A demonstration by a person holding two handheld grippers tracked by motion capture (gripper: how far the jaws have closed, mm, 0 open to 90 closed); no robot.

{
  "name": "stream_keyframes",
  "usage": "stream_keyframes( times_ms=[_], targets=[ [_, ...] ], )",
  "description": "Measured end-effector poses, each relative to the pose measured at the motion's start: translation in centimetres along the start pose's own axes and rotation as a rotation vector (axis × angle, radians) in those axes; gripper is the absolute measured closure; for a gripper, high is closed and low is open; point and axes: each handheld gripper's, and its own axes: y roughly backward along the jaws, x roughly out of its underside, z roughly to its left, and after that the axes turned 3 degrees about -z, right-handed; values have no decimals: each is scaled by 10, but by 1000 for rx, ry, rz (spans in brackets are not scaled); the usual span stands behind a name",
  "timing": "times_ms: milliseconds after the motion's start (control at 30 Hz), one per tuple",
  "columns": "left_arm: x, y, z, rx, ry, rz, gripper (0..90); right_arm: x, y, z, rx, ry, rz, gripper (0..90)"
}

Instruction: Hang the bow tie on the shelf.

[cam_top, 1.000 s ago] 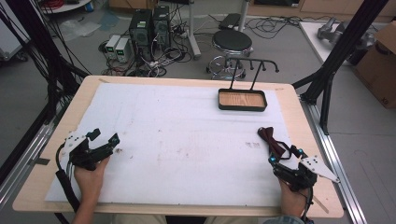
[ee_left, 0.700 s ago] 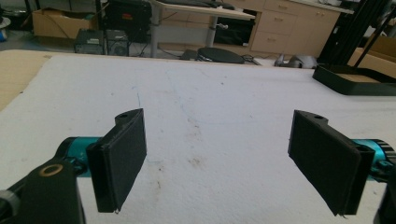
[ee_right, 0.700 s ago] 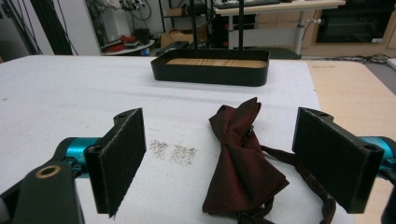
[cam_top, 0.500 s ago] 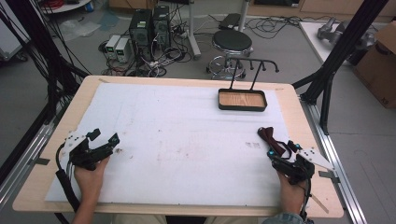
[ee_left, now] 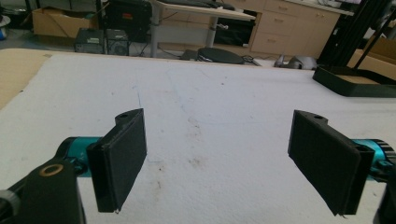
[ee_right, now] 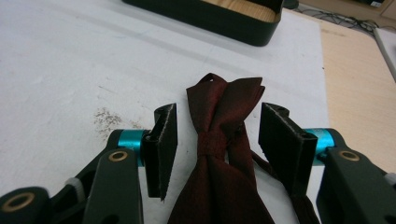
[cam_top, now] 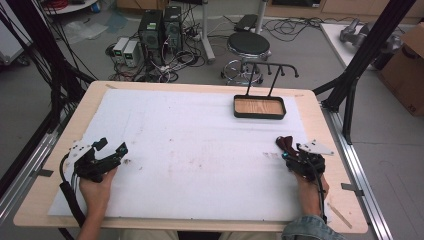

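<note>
Left gripper jaws wide apart, right gripper jaws closing

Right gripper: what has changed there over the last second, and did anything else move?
The right gripper moved in over the dark red bow tie, and its jaws have just been closing around the knot, pads not yet pressing. The left gripper, open, and the black tray stayed put.

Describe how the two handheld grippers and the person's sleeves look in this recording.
Both the left gripper and the right gripper have black bodies, flat black rectangular pads, teal collars and brass-coloured pivot screws. Each carries a grey three-cornered plate on top and trails a black cable. A denim sleeve shows at the right forearm.
</note>
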Motion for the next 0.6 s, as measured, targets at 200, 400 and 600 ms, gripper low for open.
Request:
stream_keyframes(
  times_ms=[200,400,600],
  targets=[
    [0,0,0,2,1,-1,199,-1,-11,0,-4,1,64,495],
    [0,0,0,1,2,-1,199,0,-18,0,6,15,105,579],
    [0,0,1,0,7,-2,198,-3,-15,0,5,10,89,739]
  ],
)
